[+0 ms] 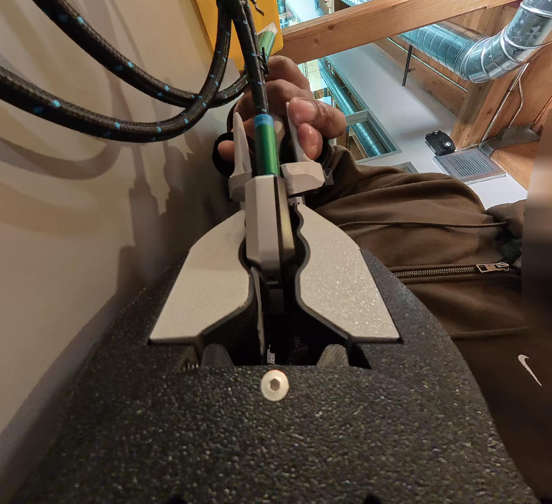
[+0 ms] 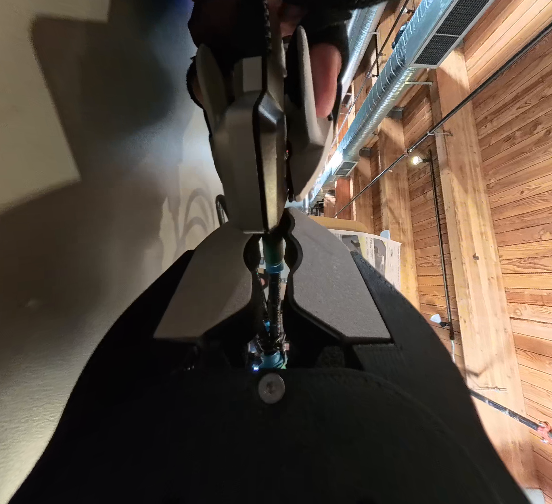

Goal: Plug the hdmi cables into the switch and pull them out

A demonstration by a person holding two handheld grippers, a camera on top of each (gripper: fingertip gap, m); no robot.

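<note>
- Fingers [image 1: 209, 280] of left gripper [image 1: 270, 214]: closed on a grey block [image 1: 260, 220] with a black face, seated in the notches, nearly shut.
- Fingers [image 2: 328, 280] of right gripper [image 2: 268, 232]: narrow gap, green tube [image 2: 270, 250] standing between the notches; cannot tell whether the pads press on it.
- Block: probably rigid and light; flat sides, so best taken across them, as now.
- Tube [image 1: 265, 149]: runs out of the block's far end. Smooth and glossy, likely slippery and apt to roll; best held near the blue tape [image 1: 264, 126].
- Cable [image 1: 119, 128]: black braid, limp, looping off the tube; likely to drag on any hold.
- Beyond: white prongs [image 1: 239, 143] flanking the tube, a hand [image 1: 286, 95] around them, brown sleeve [image 1: 418, 235], pale wall [image 1: 59, 190].
</note>
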